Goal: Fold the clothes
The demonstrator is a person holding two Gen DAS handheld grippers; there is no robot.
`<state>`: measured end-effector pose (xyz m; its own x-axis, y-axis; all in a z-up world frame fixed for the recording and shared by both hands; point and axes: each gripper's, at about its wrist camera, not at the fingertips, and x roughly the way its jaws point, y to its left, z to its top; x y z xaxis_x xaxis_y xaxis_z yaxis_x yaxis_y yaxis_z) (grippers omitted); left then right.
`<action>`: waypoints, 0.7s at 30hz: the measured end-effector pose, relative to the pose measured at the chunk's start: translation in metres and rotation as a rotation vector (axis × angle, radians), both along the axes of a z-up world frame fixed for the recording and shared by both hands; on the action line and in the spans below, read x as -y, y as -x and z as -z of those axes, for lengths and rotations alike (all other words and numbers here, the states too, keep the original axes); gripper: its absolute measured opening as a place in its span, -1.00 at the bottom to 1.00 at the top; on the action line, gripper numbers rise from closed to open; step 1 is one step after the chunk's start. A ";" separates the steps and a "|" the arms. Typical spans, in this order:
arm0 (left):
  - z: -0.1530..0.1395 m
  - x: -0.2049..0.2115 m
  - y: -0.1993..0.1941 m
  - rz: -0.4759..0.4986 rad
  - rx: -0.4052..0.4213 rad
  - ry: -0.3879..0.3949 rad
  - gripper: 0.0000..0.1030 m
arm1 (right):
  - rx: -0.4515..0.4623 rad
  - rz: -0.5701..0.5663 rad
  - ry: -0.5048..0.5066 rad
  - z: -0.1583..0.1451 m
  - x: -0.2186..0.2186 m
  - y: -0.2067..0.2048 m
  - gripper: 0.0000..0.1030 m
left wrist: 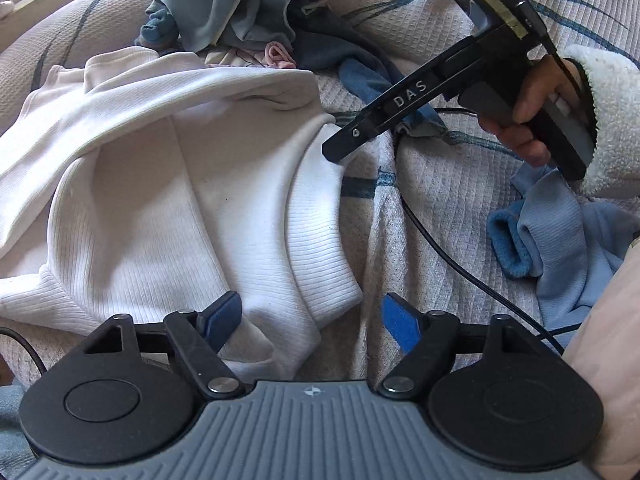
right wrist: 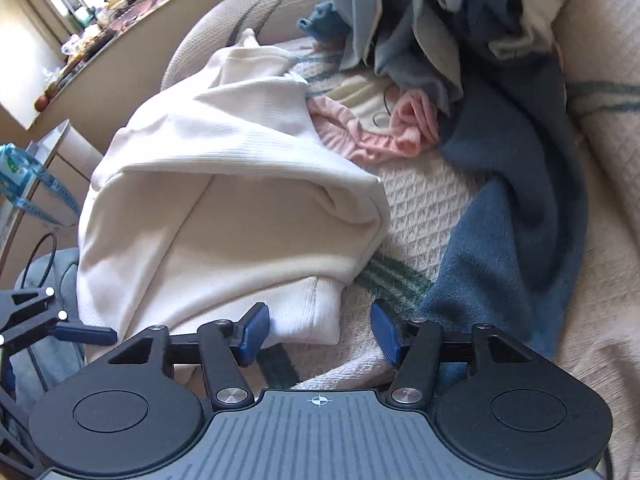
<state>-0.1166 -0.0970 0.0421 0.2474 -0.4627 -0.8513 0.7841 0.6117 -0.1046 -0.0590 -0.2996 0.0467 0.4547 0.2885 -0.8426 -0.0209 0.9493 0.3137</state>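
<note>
Left wrist view: left tool (left wrist: 314,320) is pointing down at a white ribbed top (left wrist: 168,184) that's lying half folded on the bed (left wrist: 452,184), which has a cream waffle cover w/ blue stripes. Jaws are apart w/ nothing pinched; the left pad (left wrist: 222,316) sits over the hem of the top and the right pad (left wrist: 398,326) is over bare cover, so the hem corner is kinda between them but not gripped. Right tool (left wrist: 334,152) comes in from the upper right of that pic, held by a hand (left wrist: 524,116) in a fluffy white sleeve, tip just at the right edge of the top; can't tell from there if it touches. A black cable (left wrist: 444,256) runs across the cover btw the top and a light blue fleece (left wrist: 560,236) on the right. Right wrist view: right tool (right wrist: 320,334) also has its jaws apart, empty, w/ the lower corner of the top (right wrist: 224,208) just beside its left pad (right wrist: 254,332). Behind the top there's a pile of other clothes: a pink piece (right wrist: 400,132), a dark blue fleece (right wrist: 516,184), and some grey-blue stuff (right wrist: 400,12) on top.
</note>
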 end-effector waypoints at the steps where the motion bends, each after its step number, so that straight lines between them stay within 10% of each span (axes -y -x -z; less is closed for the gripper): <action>1: 0.001 0.001 0.000 -0.001 0.009 -0.008 0.33 | 0.001 0.011 -0.007 0.002 0.000 0.000 0.09; 3: -0.002 0.000 0.001 -0.005 0.033 -0.017 0.17 | -0.007 -0.002 -0.028 0.001 -0.004 -0.001 -0.46; 6: -0.008 -0.005 0.002 -0.021 0.066 -0.011 -0.06 | 0.011 -0.013 -0.046 -0.009 -0.007 -0.003 -0.57; 11: -0.015 -0.008 0.006 -0.023 0.119 -0.010 0.46 | 0.125 0.035 -0.218 -0.053 0.003 -0.013 -0.65; 21: -0.021 0.002 0.010 -0.015 0.317 -0.030 0.49 | 0.231 -0.069 -0.245 -0.100 -0.038 -0.066 -0.66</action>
